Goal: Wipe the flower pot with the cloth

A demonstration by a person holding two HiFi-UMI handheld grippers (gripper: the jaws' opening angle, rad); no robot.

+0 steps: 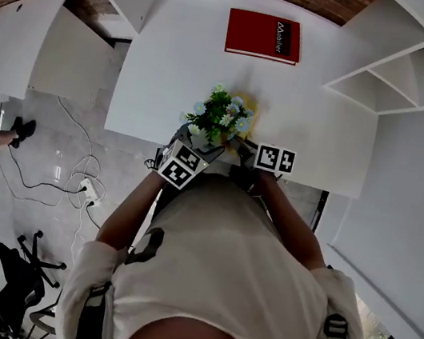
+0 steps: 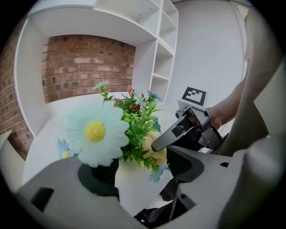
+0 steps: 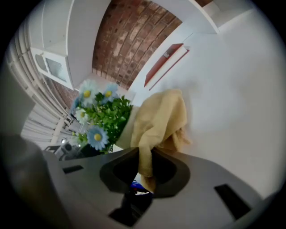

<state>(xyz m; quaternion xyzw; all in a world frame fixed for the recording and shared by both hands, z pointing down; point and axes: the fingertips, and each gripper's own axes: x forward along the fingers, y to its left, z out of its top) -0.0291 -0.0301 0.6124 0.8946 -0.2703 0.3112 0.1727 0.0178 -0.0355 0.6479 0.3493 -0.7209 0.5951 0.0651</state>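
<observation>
The white desk (image 1: pixel 176 53) is smooth and bare. The flower pot (image 2: pixel 134 179) sits right at its near edge in front of me, so a slip here could send it to the floor. I cannot tell whether it rests on the top or hangs just clear. My left tongs (image 2: pixel 140 169) are clamped on its cream wall, which looks slick and rounded. If I rub hard, I judge it could twist out of the dark pads. My right tongs (image 3: pixel 145 167) pinch a narrow fold of the yellow cloth (image 3: pixel 161 120). It is soft and crumpled, bunched against the pot's side. It could pull free or snag the stiff green leaves and the pale daisy (image 2: pixel 96 134).
</observation>
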